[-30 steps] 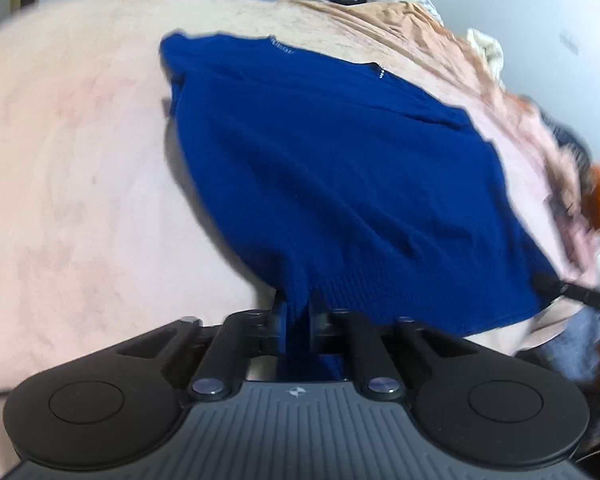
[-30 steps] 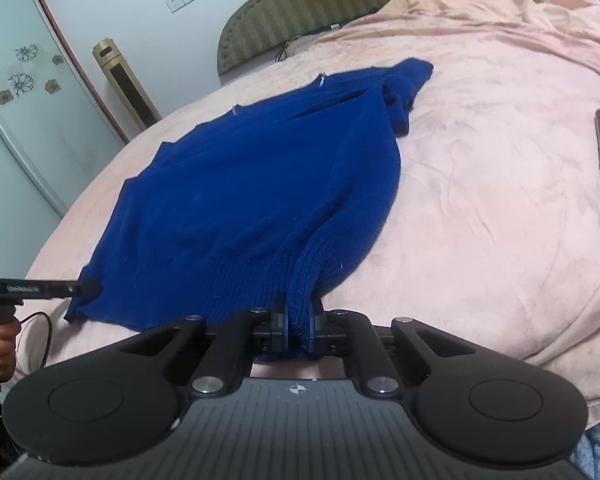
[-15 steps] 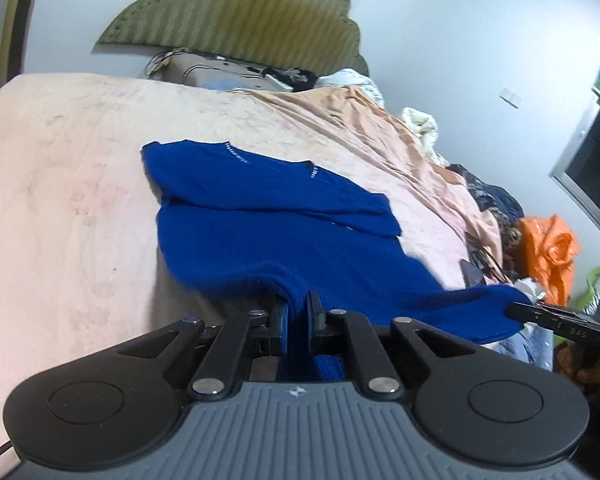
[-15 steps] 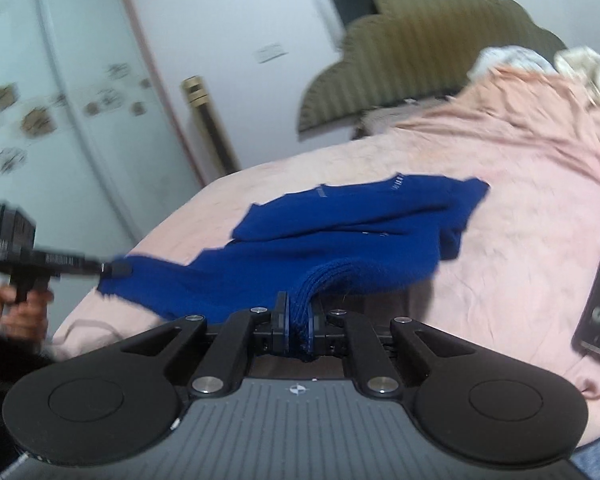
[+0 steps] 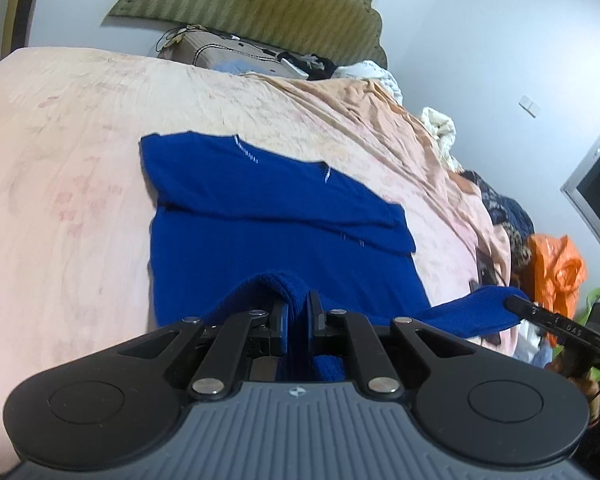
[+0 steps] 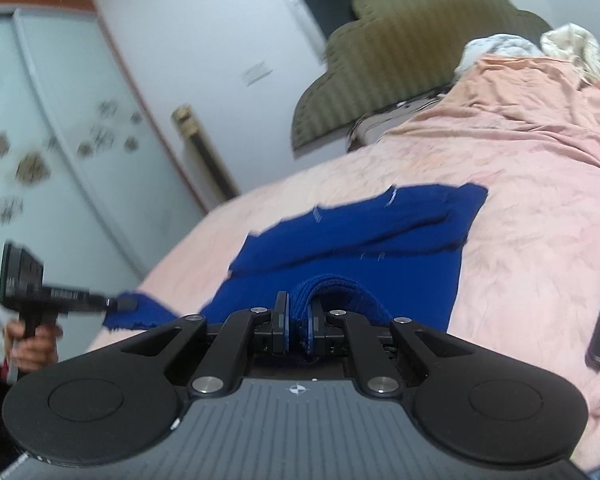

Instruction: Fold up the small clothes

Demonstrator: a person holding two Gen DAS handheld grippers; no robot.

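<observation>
Nearest me, my left gripper point(image 5: 298, 312) and right gripper point(image 6: 298, 318) each have their jaws clenched on a hem corner of the blue sweater point(image 5: 260, 216), holding that ribbed edge raised off the bed point(image 5: 60, 160), which I judge is so it can be carried over toward the collar. The knit is soft and thick, sagging between the grips. Beyond, its upper body lies flat on the wrinkled pink bedspread, sleeves folded across; a padded olive headboard point(image 5: 252, 4) stands behind.

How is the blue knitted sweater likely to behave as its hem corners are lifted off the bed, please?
Probably floppy: the blue sweater sags between the left claw and right claw instead of spanning flat. The thick ribbed hem bunches in each grip, so slipping seems unlikely. Its far half lies on the pink bedspread and may drag.
</observation>
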